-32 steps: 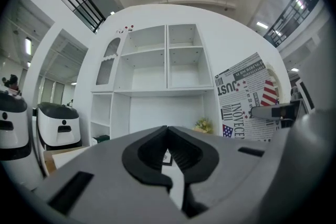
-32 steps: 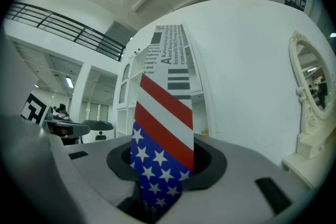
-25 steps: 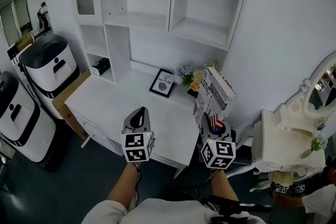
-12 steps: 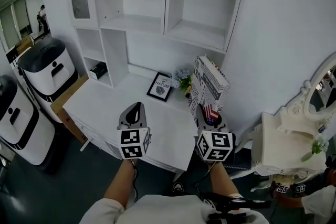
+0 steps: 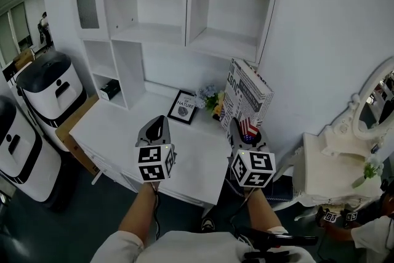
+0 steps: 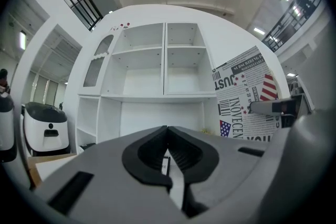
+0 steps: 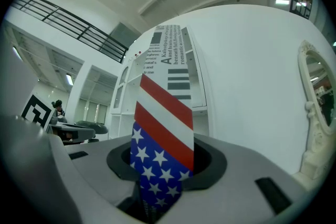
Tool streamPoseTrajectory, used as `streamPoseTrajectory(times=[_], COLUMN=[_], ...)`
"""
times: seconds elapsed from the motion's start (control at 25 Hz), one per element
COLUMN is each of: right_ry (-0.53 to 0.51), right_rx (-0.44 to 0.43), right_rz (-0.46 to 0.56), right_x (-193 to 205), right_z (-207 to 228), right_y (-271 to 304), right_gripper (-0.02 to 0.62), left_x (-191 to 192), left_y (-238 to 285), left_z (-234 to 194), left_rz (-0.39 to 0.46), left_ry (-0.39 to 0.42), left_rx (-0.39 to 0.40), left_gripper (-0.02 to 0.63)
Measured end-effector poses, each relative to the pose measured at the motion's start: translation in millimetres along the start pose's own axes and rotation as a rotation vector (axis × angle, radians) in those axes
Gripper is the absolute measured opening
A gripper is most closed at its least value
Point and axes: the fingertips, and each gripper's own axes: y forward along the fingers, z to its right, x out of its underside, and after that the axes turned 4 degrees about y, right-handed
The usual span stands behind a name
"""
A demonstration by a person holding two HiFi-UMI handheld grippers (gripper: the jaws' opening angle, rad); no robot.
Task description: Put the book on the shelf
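A thick book (image 5: pixel 246 100) with newspaper print and a stars-and-stripes spine (image 7: pixel 161 144) stands upright in the air over the desk's right end. My right gripper (image 5: pixel 246 130) is shut on its lower corner, jaws on either side of the spine. The book also shows at the right of the left gripper view as a printed cover (image 6: pixel 247 97). My left gripper (image 5: pixel 158 127) hovers over the desk's front, jaws together with nothing between them (image 6: pixel 168 157). The white shelf unit (image 5: pixel 215 43) with open compartments rises behind the desk, above and left of the book.
On the white desk (image 5: pixel 117 126) stand a framed picture (image 5: pixel 182 107) and a small flower bunch (image 5: pixel 214 99). A dark box (image 5: pixel 109 89) sits in a low cubby. Two white-and-black machines (image 5: pixel 49 80) stand at left. A white vanity with a mirror (image 5: pixel 363 114) is at right.
Both grippers have risen and moved in toward the shelf. The book went up with the right gripper and now sits higher against the shelf unit.
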Motion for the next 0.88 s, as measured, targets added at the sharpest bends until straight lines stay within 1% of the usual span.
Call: streamPoseTrajectory(times=[0.2, 0.56, 0.72, 0.88], right_ry=[-0.012, -0.022, -0.02, -0.012], right_rx=[0.032, 0.051, 0.049, 0.042], right_rz=[-0.004, 0.001, 0.031, 0.037], right_x=[-12.7, -44.9, -61.1, -76.6], right_z=[-0.6, -7.5, -12.6, -18.0], right_y=[3.9, 15.4, 20.0, 28.1], right_gripper=[0.172, 0.172, 0.172, 0.172], left_x=[-19.8, -61.4, -73.6, -81.6], left_y=[8.6, 21.5, 24.1, 25.2], left_z=[5.2, 12.3, 12.1, 10.7], left_rz=[0.018, 0.046, 0.058, 0.064], left_ry=[0.032, 0.061, 0.052, 0.041], left_rx=[0.019, 0.041, 0.049, 0.052], left_gripper=[0.008, 0.008, 0.008, 0.008])
